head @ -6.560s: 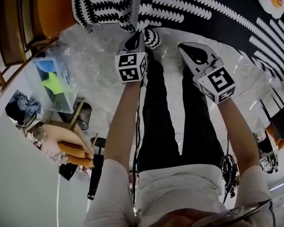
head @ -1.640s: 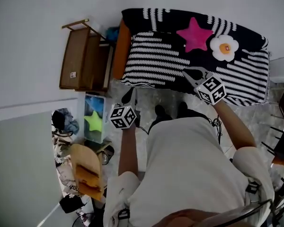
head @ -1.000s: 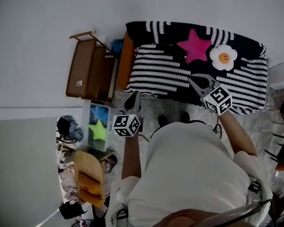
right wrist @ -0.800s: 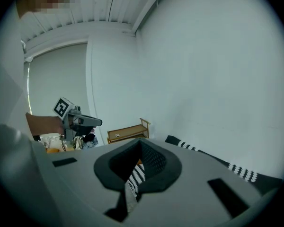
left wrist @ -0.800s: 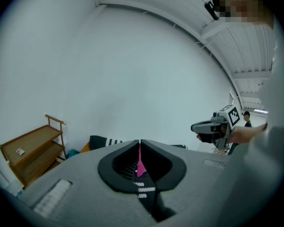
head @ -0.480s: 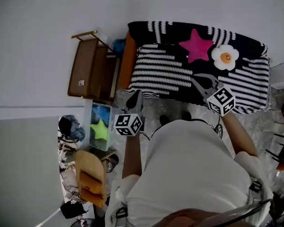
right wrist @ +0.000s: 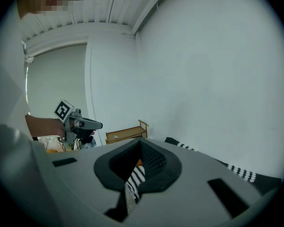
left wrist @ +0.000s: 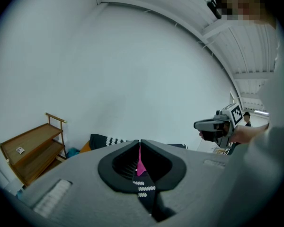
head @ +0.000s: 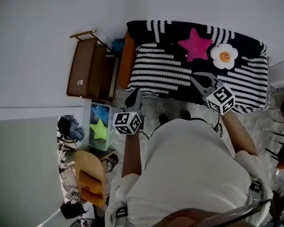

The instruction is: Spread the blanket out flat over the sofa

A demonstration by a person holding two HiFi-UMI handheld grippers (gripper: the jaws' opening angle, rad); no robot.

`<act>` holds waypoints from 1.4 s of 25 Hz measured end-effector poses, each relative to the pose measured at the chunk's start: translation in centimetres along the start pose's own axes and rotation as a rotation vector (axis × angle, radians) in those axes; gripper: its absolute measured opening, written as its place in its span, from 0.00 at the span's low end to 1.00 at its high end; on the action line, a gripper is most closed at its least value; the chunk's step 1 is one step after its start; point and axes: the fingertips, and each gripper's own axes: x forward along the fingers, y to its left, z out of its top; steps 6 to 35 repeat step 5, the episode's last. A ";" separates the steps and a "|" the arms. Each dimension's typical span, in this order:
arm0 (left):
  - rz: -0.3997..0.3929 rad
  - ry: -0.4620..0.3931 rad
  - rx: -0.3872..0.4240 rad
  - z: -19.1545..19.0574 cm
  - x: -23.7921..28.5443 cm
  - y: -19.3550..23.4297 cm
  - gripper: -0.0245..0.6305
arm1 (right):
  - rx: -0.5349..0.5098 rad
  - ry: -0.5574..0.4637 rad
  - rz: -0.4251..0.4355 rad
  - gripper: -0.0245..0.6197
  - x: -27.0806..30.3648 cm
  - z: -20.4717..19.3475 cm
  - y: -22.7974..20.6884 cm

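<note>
The black blanket with white stripes point(head: 180, 70) lies spread over the sofa point(head: 125, 60), covering its seat and back. A pink star cushion point(head: 195, 45) and a white flower cushion point(head: 224, 56) rest on it. My left gripper point(head: 133, 97) hangs in the air before the sofa's left front corner, shut and holding nothing. My right gripper point(head: 195, 78) hovers over the blanket's front part, also shut and holding nothing. In the left gripper view the jaws point(left wrist: 140, 142) meet, with the blanket point(left wrist: 109, 140) beyond. The right gripper view shows the same point(right wrist: 141, 141).
A wooden shelf point(head: 90, 70) stands left of the sofa against the white wall. A clear box holding a green star point(head: 98, 126) sits on the floor in front of it, with a wooden stool point(head: 89, 174) and clutter nearer. Chair legs point(head: 281, 141) show at right.
Several seconds back the view was close over the blanket's front edge; now it takes in the whole sofa from farther off. Over the last second nothing has visibly moved.
</note>
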 end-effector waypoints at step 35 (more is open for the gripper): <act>0.010 0.004 -0.008 -0.4 0.0 0.4 0.07 | 0.003 0.009 0.005 0.04 0.4 -0.3 0.0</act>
